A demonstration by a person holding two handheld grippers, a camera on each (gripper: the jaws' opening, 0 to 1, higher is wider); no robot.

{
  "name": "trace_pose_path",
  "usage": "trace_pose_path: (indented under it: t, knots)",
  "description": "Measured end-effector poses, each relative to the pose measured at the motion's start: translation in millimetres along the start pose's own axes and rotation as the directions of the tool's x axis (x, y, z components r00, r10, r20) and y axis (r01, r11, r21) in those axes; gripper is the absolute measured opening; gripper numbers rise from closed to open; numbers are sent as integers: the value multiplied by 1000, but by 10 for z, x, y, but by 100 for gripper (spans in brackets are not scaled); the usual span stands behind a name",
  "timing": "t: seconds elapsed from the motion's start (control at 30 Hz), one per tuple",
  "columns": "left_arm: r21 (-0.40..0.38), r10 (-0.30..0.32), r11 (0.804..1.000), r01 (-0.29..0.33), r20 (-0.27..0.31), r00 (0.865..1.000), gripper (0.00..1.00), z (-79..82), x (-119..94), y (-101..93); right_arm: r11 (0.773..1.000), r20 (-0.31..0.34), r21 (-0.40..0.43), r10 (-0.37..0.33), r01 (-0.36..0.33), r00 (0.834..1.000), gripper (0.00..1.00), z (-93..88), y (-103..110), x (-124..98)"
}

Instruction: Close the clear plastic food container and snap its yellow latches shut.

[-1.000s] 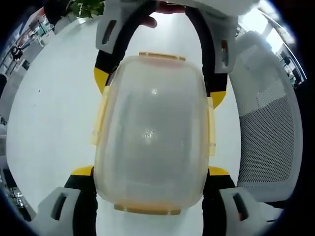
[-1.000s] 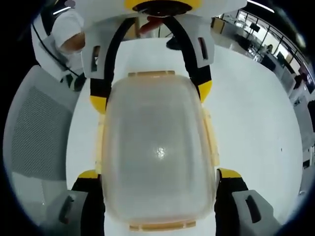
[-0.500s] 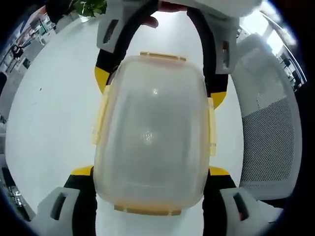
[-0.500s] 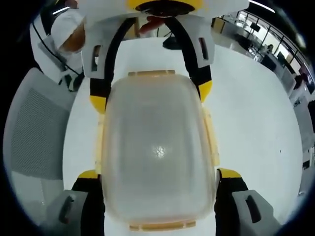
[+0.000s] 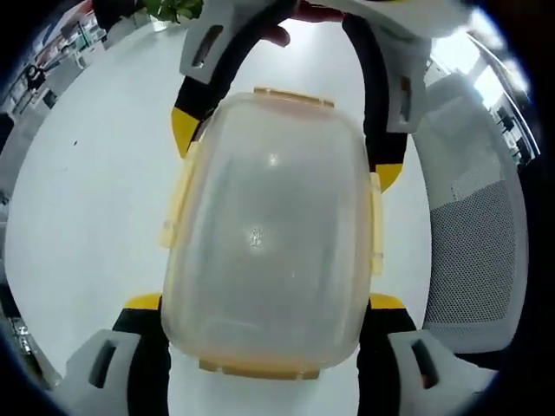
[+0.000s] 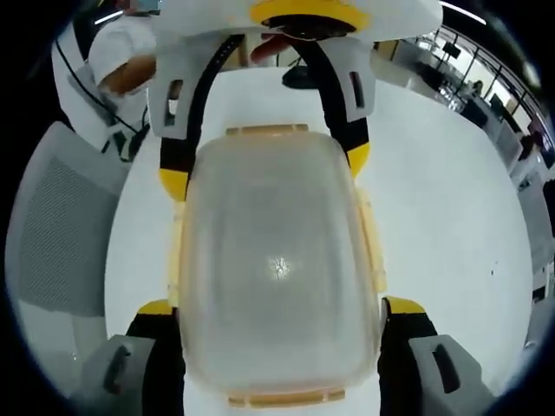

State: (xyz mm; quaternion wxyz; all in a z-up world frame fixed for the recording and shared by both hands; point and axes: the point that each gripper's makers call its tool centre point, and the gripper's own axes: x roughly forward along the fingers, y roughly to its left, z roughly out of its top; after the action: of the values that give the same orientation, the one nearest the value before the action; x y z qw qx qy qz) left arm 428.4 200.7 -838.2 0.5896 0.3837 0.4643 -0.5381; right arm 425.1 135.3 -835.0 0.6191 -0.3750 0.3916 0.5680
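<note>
The clear plastic container [image 5: 269, 234] with its lid on sits between both grippers over the white table [image 5: 95, 173]. Yellow latches [image 5: 293, 95] run along all its edges; the side latch [image 5: 173, 208] sticks out a little. My left gripper [image 5: 264, 302] rises from the bottom, its yellow-tipped jaws pressed against the container's two long sides. My right gripper [image 5: 286, 152] holds the far end the same way. In the right gripper view the container [image 6: 277, 260] lies between my right gripper [image 6: 279, 305] and the left gripper [image 6: 267, 172] opposite.
A grey mesh office chair [image 5: 473, 243] stands beside the table, also seen as the chair [image 6: 61, 234]. A person's fingers [image 5: 277, 35] hold the right gripper's handle. A person in white [image 6: 121, 61] is at the far side. A green plant [image 5: 173, 9] is at the table's far edge.
The left gripper view has shifted and rolled slightly, so the container looks a bit more tilted. Both grips on the container are unchanged.
</note>
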Motion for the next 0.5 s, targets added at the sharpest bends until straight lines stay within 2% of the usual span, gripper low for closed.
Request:
trace_pose_path:
  t: [0.17, 0.5]
  knots:
    - [13, -4, 1000, 4, -29, 1000, 91, 12, 6, 57, 1000, 3, 12, -5, 5, 1000, 94, -13, -59, -8]
    - [-3, -1, 1000, 1, -29, 1000, 91, 36, 12, 212, 1000, 19, 0, 1, -1, 1000, 94, -6, -213, -9]
